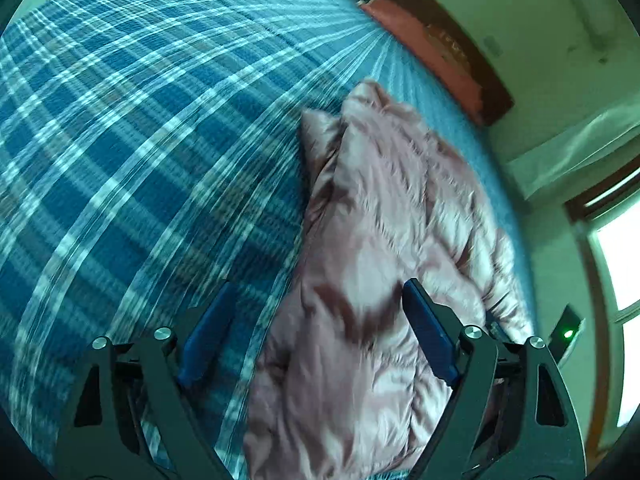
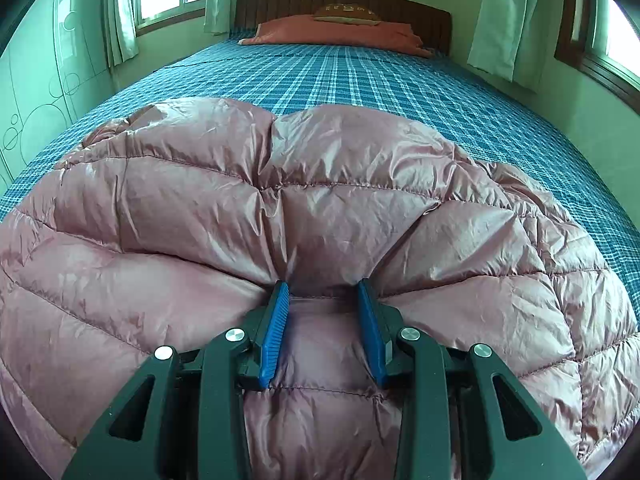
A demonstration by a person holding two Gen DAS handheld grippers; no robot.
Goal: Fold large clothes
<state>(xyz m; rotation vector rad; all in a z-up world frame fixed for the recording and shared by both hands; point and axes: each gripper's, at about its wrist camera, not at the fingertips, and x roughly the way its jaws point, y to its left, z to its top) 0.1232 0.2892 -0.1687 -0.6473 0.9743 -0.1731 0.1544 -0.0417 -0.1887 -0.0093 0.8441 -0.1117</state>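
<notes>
Bedroom scene, seen along the fingers of two hand-held grippers. Right wrist view: a puffy, quilted pink down jacket (image 2: 320, 208) spread over the near end of a bed, filling the lower half from 8 o'clock round to 4 o'clock. Right gripper (image 2: 324, 292) at 6 o'clock, blue pads (image 2: 276, 332) partly closed and pinching a raised fold of the jacket between them, fabric bunching toward the pinch. Blue plaid bedspread (image 2: 360, 76) stretching away toward 12 o'clock, ending at a reddish pillow (image 2: 332, 34) against a dark wooden headboard (image 2: 420, 12). Pale curtains (image 2: 500, 20) at 1 o'clock. Left wrist view: heavily motion-blurred. Left gripper (image 1: 318, 292) at 6 o'clock, spread wide, gripping nothing, jacket below the gap and right finger, plaid bedspread below the left. Same jacket (image 1: 380, 220) lying from the centre down to 5 o'clock; pillow (image 1: 424, 52) at 1 o'clock.
</notes>
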